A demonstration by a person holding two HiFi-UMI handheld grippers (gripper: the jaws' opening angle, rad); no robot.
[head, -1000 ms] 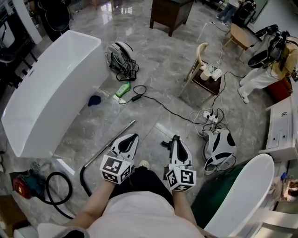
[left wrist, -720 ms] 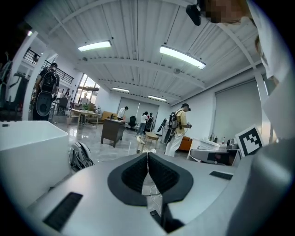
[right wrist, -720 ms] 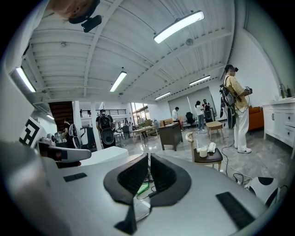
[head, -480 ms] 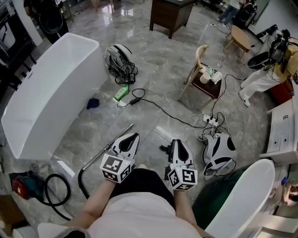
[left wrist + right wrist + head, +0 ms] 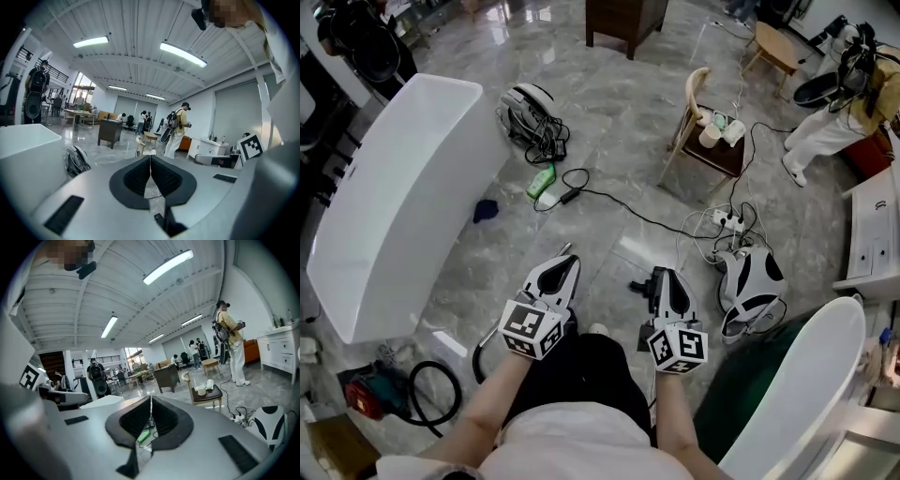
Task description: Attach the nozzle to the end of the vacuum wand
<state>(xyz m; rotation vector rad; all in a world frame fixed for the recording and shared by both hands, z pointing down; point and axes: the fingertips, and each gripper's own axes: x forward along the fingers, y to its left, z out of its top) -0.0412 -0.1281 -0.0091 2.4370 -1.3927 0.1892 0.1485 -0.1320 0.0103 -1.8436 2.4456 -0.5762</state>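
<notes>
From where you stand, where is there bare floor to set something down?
Bare floor lies between the tub and the metal wand, and between the backpack and the chair. Cables and a power strip crowd the right side.

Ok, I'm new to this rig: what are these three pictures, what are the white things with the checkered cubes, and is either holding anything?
No robot here: a person stands holding a two-jaw gripper in each hand. The floor picture comes from a camera on the person's head, looking steeply down; the left gripper and right gripper are the white tools with marker cubes. The other two come from cameras riding on each gripper, looking along its jaws. Both pairs of jaws are shut with nothing between them, so nothing is held. On the floor, the metal vacuum wand runs beneath the left gripper, and a small black part, possibly the nozzle, lies beside the right gripper. Nearby are a white bathtub and a green bottle.
</notes>
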